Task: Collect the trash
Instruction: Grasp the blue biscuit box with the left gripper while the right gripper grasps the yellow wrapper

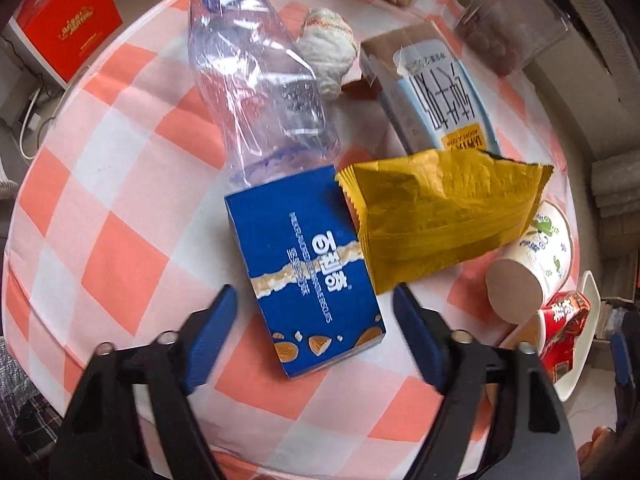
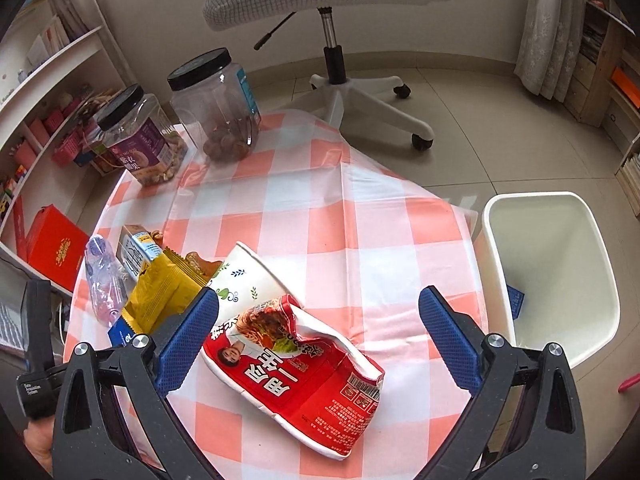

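Observation:
Trash lies on a pink-and-white checked table. In the left wrist view my left gripper (image 1: 314, 322) is open, its jaws either side of the near end of a blue biscuit box (image 1: 304, 264). A yellow wrapper (image 1: 440, 216) rests against the box. A crushed clear bottle (image 1: 256, 80), a crumpled tissue (image 1: 328, 52) and a light blue carton (image 1: 440, 96) lie beyond. In the right wrist view my right gripper (image 2: 318, 328) is open over a crushed red noodle cup (image 2: 296, 372). A white paper cup (image 2: 248, 280) lies on its side behind it. The white bin (image 2: 552, 276) stands right of the table.
Two clear jars with black lids, one of nuts (image 2: 140, 140) and one of brown balls (image 2: 216, 108), stand at the table's far edge. An office chair (image 2: 332, 8) stands beyond. A red box (image 2: 56, 248) sits off the table's left side, with shelves behind.

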A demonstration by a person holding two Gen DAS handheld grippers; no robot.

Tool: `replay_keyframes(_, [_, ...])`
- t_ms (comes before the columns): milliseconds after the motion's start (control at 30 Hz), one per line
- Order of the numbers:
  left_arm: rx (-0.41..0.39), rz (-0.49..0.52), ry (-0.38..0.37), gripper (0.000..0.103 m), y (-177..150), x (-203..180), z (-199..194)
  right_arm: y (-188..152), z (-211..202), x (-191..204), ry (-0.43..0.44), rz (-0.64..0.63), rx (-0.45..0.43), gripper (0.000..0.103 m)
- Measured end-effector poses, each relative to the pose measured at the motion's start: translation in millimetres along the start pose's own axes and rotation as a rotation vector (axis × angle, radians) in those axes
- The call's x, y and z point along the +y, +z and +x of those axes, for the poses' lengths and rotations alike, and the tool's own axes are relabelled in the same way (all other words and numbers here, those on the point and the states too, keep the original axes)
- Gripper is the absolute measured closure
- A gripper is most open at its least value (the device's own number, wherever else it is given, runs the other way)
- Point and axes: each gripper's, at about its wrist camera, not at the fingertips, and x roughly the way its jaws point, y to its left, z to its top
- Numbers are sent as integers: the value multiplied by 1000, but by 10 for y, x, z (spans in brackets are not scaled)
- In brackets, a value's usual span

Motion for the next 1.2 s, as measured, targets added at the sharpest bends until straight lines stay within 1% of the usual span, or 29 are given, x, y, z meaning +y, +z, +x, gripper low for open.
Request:
replay_keyframes(33, [8, 7, -15, 43, -28, 16, -7, 5, 12, -13, 3, 2, 9, 7])
replay_keyframes(67, [0, 20, -25, 44, -65, 35, -42, 12, 20, -22, 7, 5, 16, 7])
replay_keyframes(233, [-77, 67, -48, 45, -246, 171, -365, 48, 50, -24, 41, 2, 43, 7])
replay_keyframes(333, [-155, 75, -63, 45, -309, 268, -637, 29, 72, 44, 63, -45, 63, 7])
replay_keyframes(467, [-258, 71, -86, 45, -271, 337, -942, -52, 134, 174, 33, -119, 80, 7])
replay_keyframes(533, [-285, 71, -103, 45, -230, 363, -1049, -87, 166, 216, 30, -138, 91, 7])
replay_keyframes(633, [-314, 67, -130, 45, -184, 358, -1150, -131, 161, 336, 90, -189, 101, 7])
replay_keyframes(700, [-339, 60, -138, 45, -131, 361, -1216, -159, 91, 508, 144, -254, 74, 7])
replay_keyframes(767, [-372, 54, -134, 45, -100, 402, -1312, -202, 55, 717, 178, -321, 42, 7])
replay_keyframes(800, [-390, 49, -131, 45, -91, 431, -1365, -220, 65, 813, 191, -340, 44, 7])
replay_keyframes(833, [-406, 44, -129, 45, -76, 457, -1394, -235, 102, 901, 212, -342, 66, 7])
replay_keyframes(867, [-420, 39, -126, 45, -71, 487, -1425, -252, 150, 967, 236, -324, 98, 7])
replay_keyframes(933, [-439, 31, -124, 45, -61, 544, -1481, -294, 264, 1074, 267, -242, 168, 7])
replay_keyframes(1000, [-444, 19, -134, 45, -41, 607, -1518, -355, 392, 1158, 286, -124, 237, 7])
replay_keyframes(1033, [-443, 10, -142, 45, -34, 646, -1532, -385, 447, 1188, 278, -45, 257, 7])
replay_keyframes(1133, [-449, -22, -165, 44, -4, 753, -1591, -430, 619, 1221, 268, 196, 280, 7])
replay_keyframes(1200, [-464, -33, -170, 44, -12, 804, -1641, -450, 737, 1275, 253, 284, 280, 7])
